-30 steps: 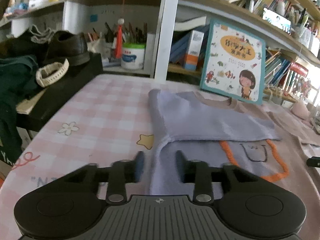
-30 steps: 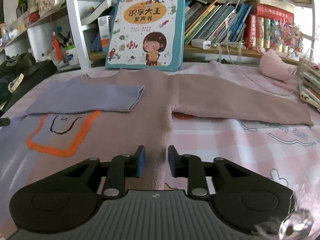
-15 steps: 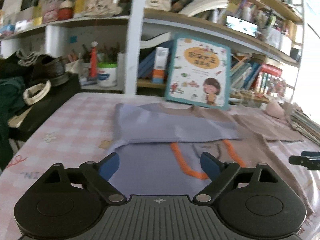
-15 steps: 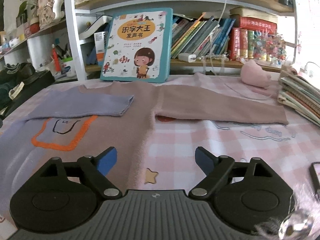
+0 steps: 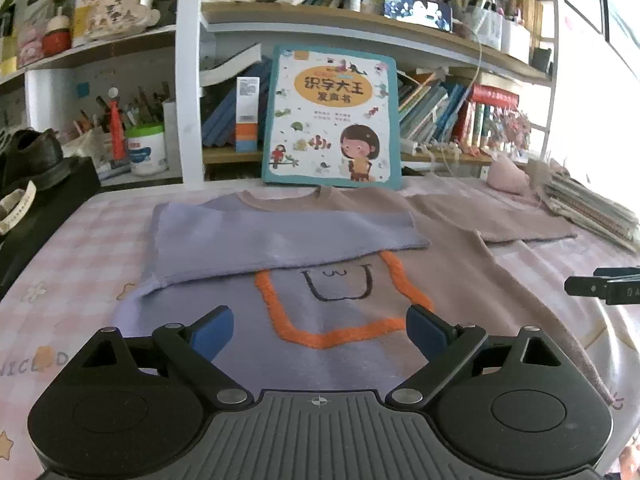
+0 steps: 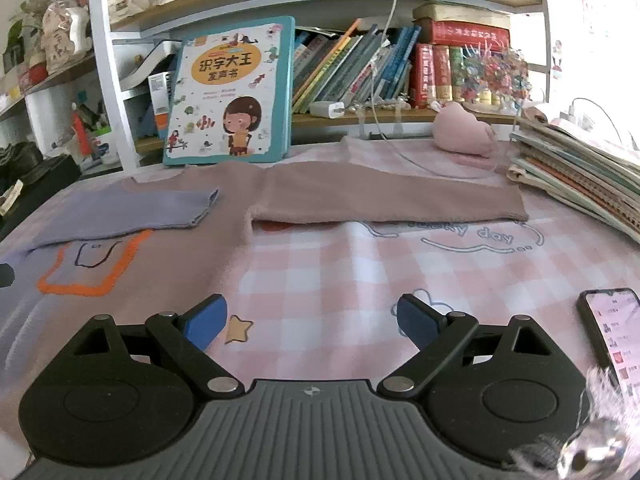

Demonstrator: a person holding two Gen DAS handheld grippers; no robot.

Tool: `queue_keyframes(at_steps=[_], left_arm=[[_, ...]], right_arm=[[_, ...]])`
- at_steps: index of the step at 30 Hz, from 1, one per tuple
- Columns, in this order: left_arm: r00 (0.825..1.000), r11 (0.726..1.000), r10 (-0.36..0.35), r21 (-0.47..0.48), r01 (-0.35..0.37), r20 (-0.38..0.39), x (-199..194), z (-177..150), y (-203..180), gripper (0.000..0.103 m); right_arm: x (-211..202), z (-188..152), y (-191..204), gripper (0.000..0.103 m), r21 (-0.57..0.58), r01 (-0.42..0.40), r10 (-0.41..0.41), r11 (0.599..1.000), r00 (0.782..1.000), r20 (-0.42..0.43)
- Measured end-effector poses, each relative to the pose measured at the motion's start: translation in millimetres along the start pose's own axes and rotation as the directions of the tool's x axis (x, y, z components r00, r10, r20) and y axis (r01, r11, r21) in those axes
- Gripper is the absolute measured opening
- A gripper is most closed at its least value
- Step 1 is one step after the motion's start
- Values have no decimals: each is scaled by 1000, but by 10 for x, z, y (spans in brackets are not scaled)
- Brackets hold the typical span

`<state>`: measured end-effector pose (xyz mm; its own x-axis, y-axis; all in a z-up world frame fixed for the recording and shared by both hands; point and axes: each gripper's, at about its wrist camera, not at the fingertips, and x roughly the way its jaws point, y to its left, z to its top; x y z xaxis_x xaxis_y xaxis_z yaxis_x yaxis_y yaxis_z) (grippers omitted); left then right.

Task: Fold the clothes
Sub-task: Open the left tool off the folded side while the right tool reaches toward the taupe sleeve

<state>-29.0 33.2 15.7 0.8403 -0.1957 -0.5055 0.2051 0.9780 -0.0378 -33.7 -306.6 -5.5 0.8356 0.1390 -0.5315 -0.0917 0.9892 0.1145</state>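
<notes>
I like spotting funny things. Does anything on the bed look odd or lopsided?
Yes. The sweater is only half tidied: its purple sleeve is folded across the chest, but the pink sleeve sticks straight out sideways. A phone also lies near the edge with its screen lit.

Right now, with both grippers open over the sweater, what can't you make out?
- Sweater bottom hem: left wrist view, hidden behind the left gripper body.
- Chest under the folded purple sleeve: covered in both views.
- Phone: right wrist view, cut off by the edge, text too small.
- Right gripper: holds nothing.
</notes>
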Motion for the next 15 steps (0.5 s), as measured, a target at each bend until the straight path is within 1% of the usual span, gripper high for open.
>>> queue_keyframes(at_steps=[15], left_arm=[[1000,1000,9,21,-8,-17,129,8,-60,96]], right_arm=[[26,-17,-122,93,6,27,-27,1000,1000,-16]])
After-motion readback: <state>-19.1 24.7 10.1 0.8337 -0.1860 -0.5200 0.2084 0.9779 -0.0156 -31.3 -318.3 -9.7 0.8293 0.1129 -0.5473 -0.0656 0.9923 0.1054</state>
